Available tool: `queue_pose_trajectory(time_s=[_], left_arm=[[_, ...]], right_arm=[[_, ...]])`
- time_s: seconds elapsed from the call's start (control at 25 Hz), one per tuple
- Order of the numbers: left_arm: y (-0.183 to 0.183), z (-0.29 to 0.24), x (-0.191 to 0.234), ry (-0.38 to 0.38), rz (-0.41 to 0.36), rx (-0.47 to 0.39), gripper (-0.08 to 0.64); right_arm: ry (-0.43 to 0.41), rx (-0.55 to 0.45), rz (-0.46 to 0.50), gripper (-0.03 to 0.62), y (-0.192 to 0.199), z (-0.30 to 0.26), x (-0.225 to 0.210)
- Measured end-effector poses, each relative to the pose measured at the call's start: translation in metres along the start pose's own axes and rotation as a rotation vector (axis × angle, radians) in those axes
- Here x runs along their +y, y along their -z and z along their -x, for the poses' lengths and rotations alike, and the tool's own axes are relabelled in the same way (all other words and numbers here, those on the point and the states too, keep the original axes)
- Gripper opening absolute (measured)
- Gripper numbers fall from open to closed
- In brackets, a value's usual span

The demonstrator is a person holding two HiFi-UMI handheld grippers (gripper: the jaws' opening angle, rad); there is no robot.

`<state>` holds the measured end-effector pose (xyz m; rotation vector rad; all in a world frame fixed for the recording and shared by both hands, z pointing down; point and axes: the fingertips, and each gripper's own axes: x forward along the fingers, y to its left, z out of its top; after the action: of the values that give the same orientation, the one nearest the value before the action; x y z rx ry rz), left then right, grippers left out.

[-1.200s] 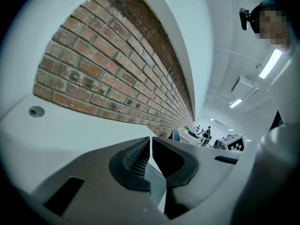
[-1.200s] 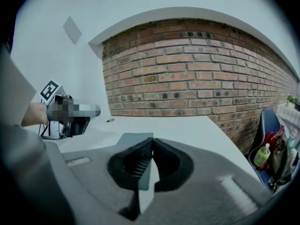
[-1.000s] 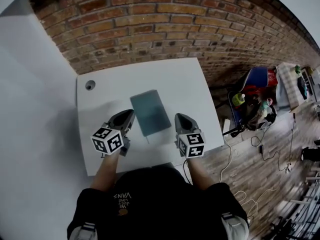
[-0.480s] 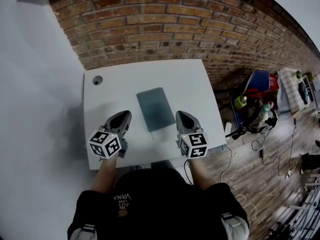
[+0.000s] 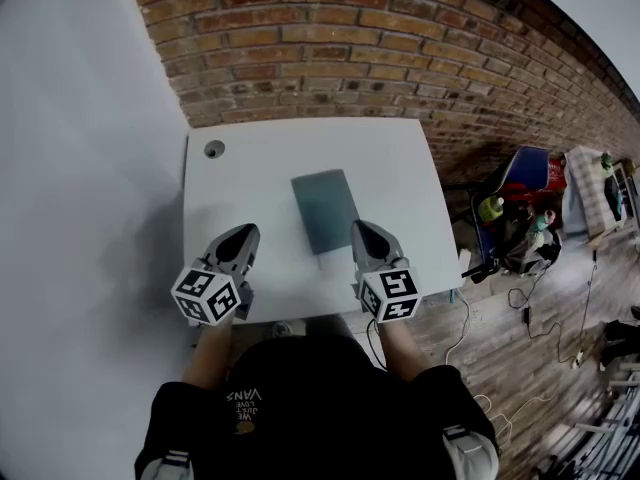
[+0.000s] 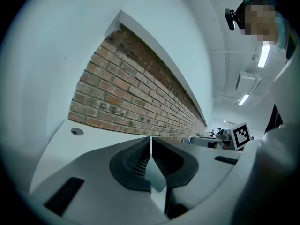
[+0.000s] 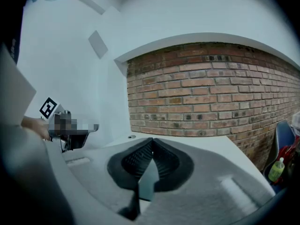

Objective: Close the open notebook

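Your left gripper (image 6: 150, 144): jaws fully together, ribbed pads meeting on one line, nothing between them. Right gripper (image 7: 151, 146): same, closed tip to tip, empty. Both point at the brick wall (image 5: 350, 58), tilted slightly down.

Head view: you hold both at the desk's (image 5: 400, 158) near edge. The left one is by the near-left corner, the right one is right of that edge's middle. Can't tell whether either touches the desk top.

Notebook (image 5: 325, 210): closed, dark grey-green cover up, flat on the desk about mid-width. Its long side runs from far edge toward near edge, slightly skewed. It lies between the lines of your two grippers and just past their tips, apart from both. The right tip is the nearer one. A thin strip (image 5: 320, 260) sticks out of its near short edge; too small to say what it is.

Further out: round hole (image 5: 213, 149) in the desk's far-left corner. The brick wall runs along the far edge. Right of the desk there's wooden floor (image 5: 520, 358) with a bottle (image 5: 490, 209) among clutter, plus loose cables (image 5: 530, 298).
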<state>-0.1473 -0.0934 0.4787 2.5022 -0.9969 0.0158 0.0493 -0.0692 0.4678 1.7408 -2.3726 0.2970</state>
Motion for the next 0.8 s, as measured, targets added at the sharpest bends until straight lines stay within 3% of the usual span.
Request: queue_pose_trajectory(time_s=[0.8], left_arm=[[0.006,0.051,0.005,-0.048,-0.013,-0.022,0.017]], right_arm=[[-0.089,0.003,0.014,-0.003,-0.002,0.002,0.054]])
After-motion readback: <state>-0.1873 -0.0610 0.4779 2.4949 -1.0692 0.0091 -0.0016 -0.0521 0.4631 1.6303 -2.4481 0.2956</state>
